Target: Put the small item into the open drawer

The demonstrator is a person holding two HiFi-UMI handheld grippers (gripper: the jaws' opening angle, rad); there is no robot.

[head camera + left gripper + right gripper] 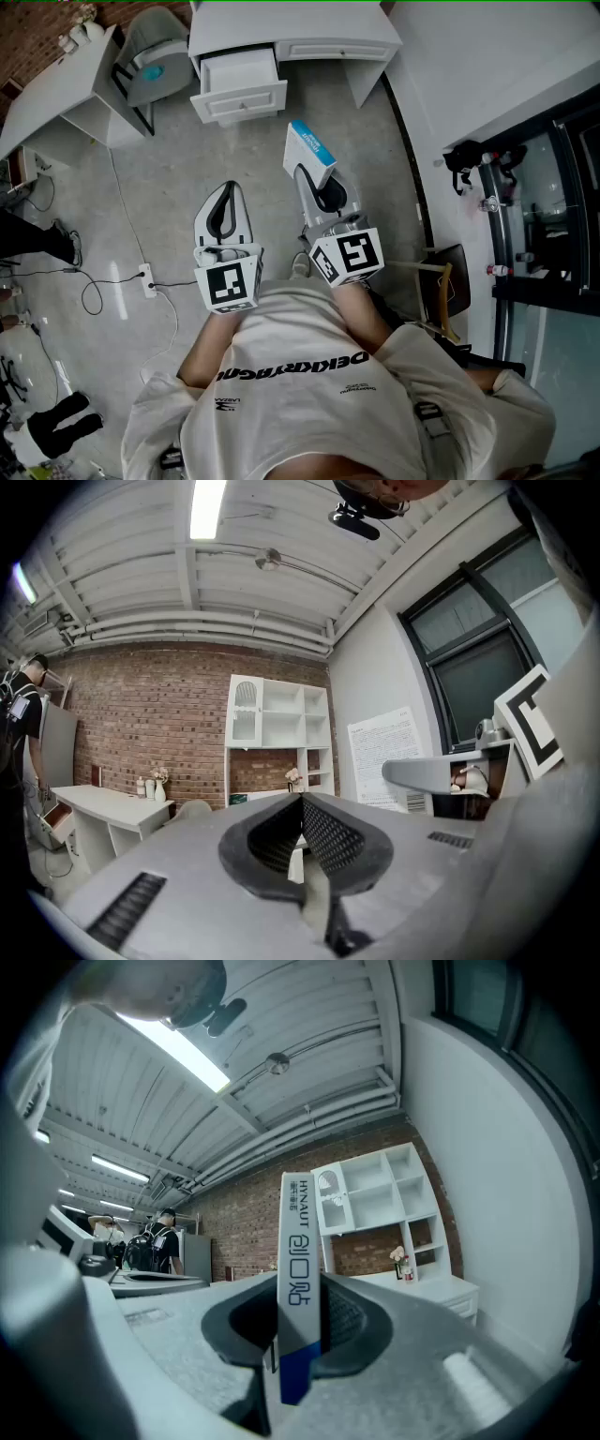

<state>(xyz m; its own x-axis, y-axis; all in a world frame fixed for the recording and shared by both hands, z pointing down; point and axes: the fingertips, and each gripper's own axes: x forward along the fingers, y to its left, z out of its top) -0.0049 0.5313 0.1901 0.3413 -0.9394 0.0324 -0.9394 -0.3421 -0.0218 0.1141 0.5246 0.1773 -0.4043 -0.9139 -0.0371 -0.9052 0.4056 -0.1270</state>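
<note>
In the head view my right gripper (317, 184) is shut on a small white-and-blue box (310, 150) and holds it over the grey floor. The right gripper view shows that box (299, 1269) upright, pinched edge-on between the dark pads of the right gripper (298, 1330). The open drawer (238, 83) juts out of a white desk (319, 28) ahead and a little left of the box, and shows a bare white inside. Beside it, my left gripper (223, 199) is shut with nothing in it. In the left gripper view the left gripper (302, 829) has its pads meeting.
A grey chair (153, 58) stands left of the drawer, beside another white table (52, 94). A power strip (146, 279) with cables lies on the floor at left. A wooden chair (448, 289) and a dark glass-fronted frame (544, 216) are at right. A person (157, 1246) stands far off.
</note>
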